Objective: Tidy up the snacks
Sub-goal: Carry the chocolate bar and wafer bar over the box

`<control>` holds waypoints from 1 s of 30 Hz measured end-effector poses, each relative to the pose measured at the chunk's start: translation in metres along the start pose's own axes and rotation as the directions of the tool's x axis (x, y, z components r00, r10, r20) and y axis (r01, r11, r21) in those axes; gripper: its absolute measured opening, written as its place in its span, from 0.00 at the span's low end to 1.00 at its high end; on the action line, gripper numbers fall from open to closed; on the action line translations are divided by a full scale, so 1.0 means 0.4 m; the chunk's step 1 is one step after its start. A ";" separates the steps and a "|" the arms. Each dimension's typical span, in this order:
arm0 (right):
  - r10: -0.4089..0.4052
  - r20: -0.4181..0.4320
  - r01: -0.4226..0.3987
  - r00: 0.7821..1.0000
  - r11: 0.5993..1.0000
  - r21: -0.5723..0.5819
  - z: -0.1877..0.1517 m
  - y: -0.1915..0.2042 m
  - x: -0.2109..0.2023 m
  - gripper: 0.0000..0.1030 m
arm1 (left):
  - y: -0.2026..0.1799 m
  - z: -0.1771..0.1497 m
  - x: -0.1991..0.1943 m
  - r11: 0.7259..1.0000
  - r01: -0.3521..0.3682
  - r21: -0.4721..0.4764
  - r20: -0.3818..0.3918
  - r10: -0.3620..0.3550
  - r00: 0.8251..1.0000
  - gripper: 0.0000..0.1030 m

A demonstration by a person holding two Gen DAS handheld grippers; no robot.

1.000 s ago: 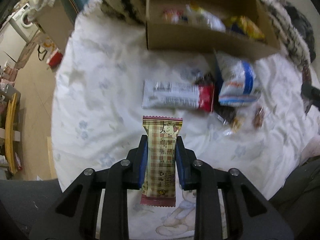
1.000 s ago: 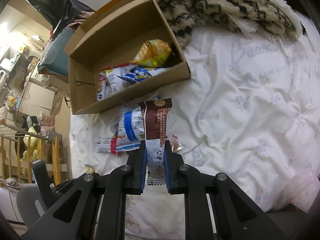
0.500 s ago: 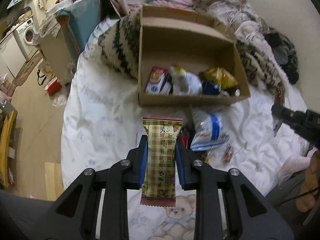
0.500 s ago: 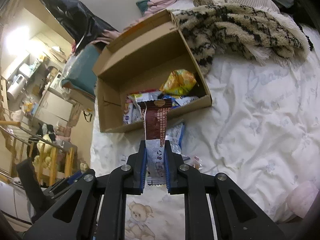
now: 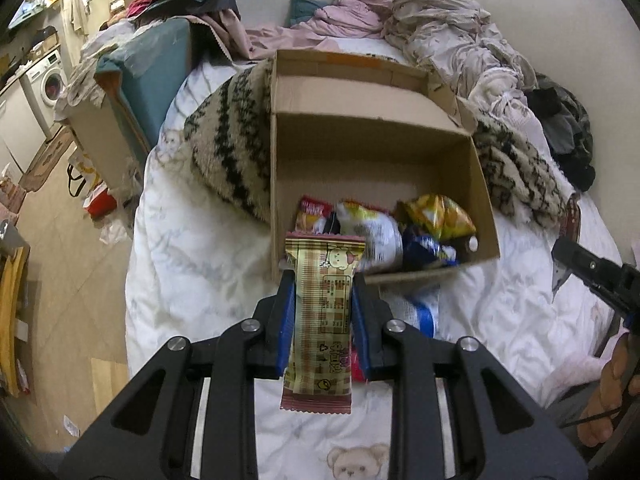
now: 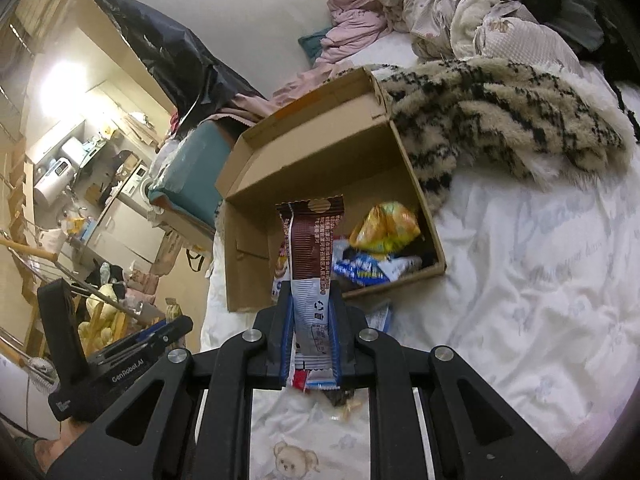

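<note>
Bed (image 5: 192, 240) | box (image 5: 376, 128) far half bare | left tool (image 5: 322, 280) clamps plaid bar (image 5: 322, 320) | right tool (image 6: 310, 292) clamps brown bar (image 6: 310, 248)

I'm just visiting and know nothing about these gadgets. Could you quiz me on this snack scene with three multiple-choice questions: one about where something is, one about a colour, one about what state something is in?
1. Where does the cardboard box sit?
A. On the bed
B. On the floor
C. On a chair

2. What colour is the wrapper top of the snack bar in the right gripper?
A. Green
B. Brown
C. Yellow

3. What is the left gripper doing?
A. Open and empty
B. Shut on a checked bar
C. Shut on a bag of chips

Answers: 1 A, the box rests on the white sheet beside a furry blanket. 2 B, the upper part is dark brown. 3 B, both pads press the checked wrapper's sides.
</note>
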State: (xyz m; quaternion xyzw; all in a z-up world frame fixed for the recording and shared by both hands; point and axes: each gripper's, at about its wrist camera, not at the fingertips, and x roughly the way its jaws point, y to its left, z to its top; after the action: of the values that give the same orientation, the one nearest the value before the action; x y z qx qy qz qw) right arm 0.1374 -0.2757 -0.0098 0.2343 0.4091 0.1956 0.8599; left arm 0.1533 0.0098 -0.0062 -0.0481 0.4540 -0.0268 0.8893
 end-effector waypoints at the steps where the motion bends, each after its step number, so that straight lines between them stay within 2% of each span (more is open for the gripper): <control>1: 0.000 0.003 0.000 1.000 1.000 0.000 0.005 -0.001 0.003 0.15 | -0.002 0.009 0.004 1.000 -0.002 0.003 0.003 0.002 1.000 0.21; 8: -0.022 0.048 0.022 0.999 1.000 -0.001 0.076 -0.022 0.028 0.16 | -0.018 0.083 0.053 1.000 -0.008 0.011 0.025 0.008 1.000 0.21; 12: -0.034 0.040 0.033 0.999 0.999 0.008 0.112 -0.042 0.059 0.16 | -0.033 0.117 0.091 1.000 -0.007 0.015 0.036 0.007 0.999 0.21; 17: -0.070 -0.009 0.070 0.997 0.997 -0.006 0.141 -0.061 0.133 0.16 | -0.039 0.137 0.151 1.000 -0.016 0.026 0.043 0.015 0.999 0.22; 20: -0.096 -0.039 0.095 0.995 0.995 -0.016 0.145 -0.072 0.174 0.16 | -0.035 0.132 0.189 0.998 -0.052 0.030 0.075 0.049 0.996 0.22; 23: -0.119 -0.074 0.118 0.990 0.993 -0.012 0.138 -0.087 0.209 0.16 | -0.023 0.125 0.227 0.998 -0.066 0.017 0.057 0.065 0.996 0.22; 28: -0.140 -0.112 0.140 0.984 0.990 -0.011 0.123 -0.100 0.239 0.16 | -0.023 0.113 0.244 0.994 -0.093 0.060 0.068 0.088 0.994 0.23; 30: -0.135 -0.114 0.135 0.984 0.991 -0.009 0.120 -0.102 0.244 0.16 | -0.016 0.112 0.245 0.996 -0.079 0.048 0.061 0.076 0.995 0.23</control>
State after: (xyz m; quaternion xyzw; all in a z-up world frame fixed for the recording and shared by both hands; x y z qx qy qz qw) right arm 0.2389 -0.2690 -0.0658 0.1941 0.4724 0.1500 0.8466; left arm 0.2470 -0.0029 -0.0581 -0.0086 0.4283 -0.0024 0.9036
